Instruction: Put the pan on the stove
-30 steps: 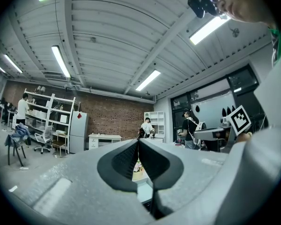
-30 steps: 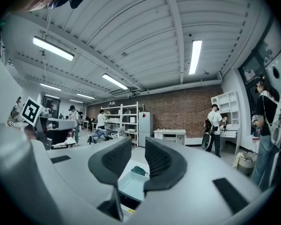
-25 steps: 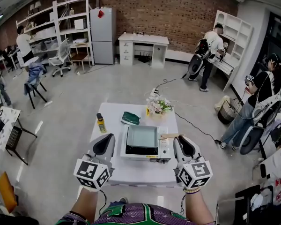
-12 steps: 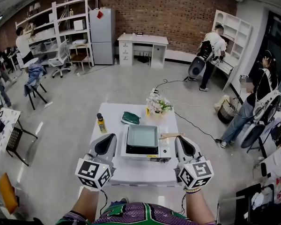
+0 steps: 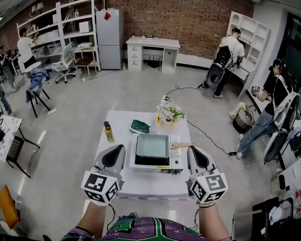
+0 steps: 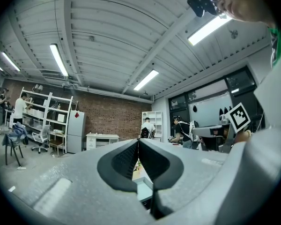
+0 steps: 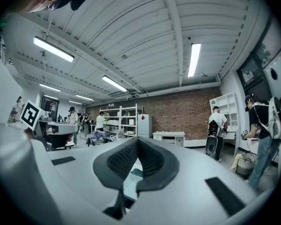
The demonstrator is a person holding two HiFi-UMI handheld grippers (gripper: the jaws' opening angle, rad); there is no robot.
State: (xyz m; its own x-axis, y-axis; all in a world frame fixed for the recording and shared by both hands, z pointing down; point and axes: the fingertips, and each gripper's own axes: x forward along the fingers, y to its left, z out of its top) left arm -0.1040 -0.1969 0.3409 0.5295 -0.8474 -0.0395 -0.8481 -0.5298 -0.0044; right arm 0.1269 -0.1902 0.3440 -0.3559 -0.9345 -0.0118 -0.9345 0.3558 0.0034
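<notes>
A square pale-green pan with a wooden handle pointing right sits on top of the white stove in the middle of the white table. My left gripper hovers at the stove's left side, my right gripper at its right side, just beside the handle. Both are shut and hold nothing. In the left gripper view the jaws meet tip to tip; in the right gripper view the jaws are likewise pressed together. Both point across the room, above the table.
Behind the stove lie a green cloth, a small bottle and a bunch of flowers. A cable runs off the table's right side over the floor. People, chairs, shelves and desks stand around the room.
Both grippers stay almost where they were beside the stove. People at the right of the room have shifted.
</notes>
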